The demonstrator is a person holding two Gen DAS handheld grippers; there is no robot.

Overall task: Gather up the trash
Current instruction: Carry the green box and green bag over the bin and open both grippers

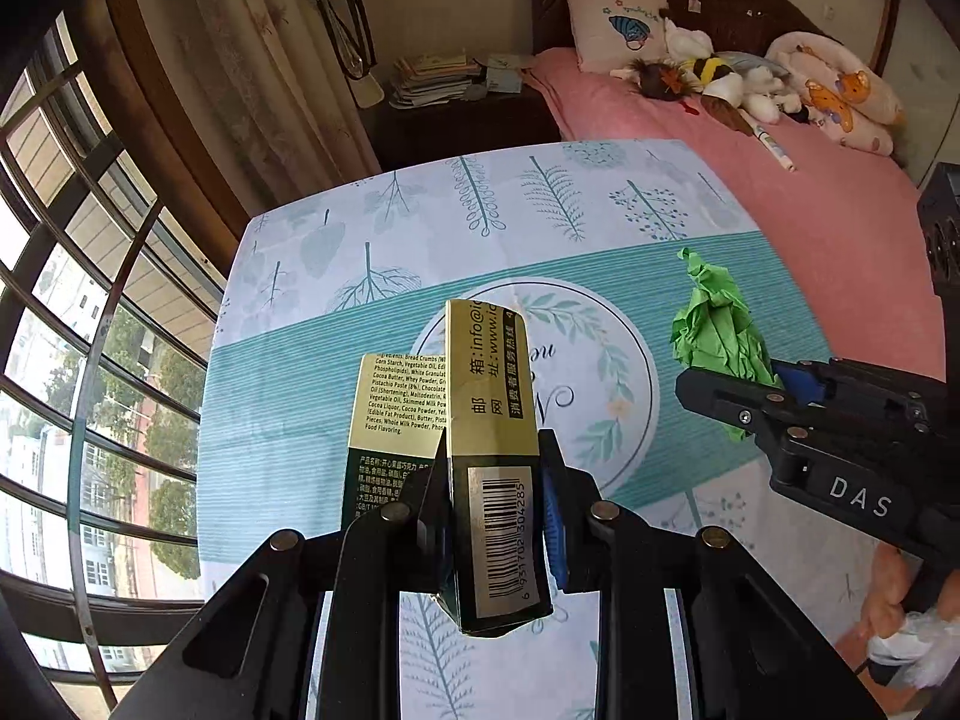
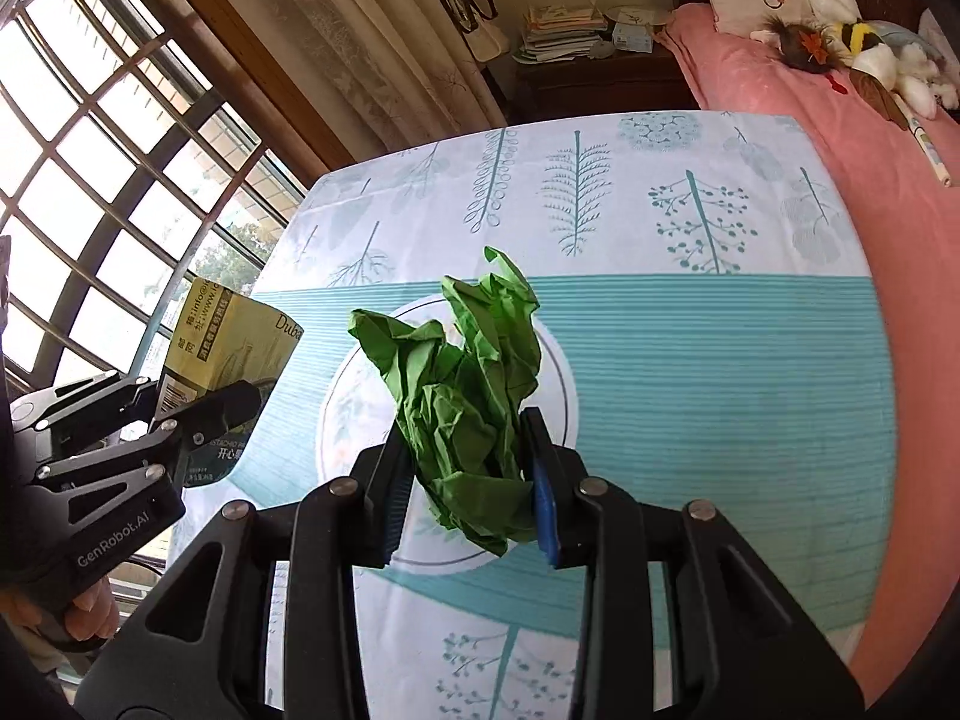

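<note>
A gold and dark green snack box [image 1: 489,420] is pinched between the pads of my left gripper [image 1: 495,480] and held in the air above the table. The same snack box [image 2: 231,339] shows at the left of the right wrist view, in the left gripper [image 2: 210,405]. My right gripper [image 2: 465,456] is shut on a crumpled green paper [image 2: 462,384], lifted off the table. In the left wrist view the crumpled green paper [image 1: 717,324] sticks up from the right gripper [image 1: 756,387] at the right.
Below both grippers lies a table with a leaf-print teal and white cloth [image 1: 360,324]. A pink bed [image 1: 810,198] with stuffed toys [image 1: 720,81] borders it on the right. A nightstand with stacked papers [image 1: 432,81] and a barred window [image 1: 78,324] lie beyond.
</note>
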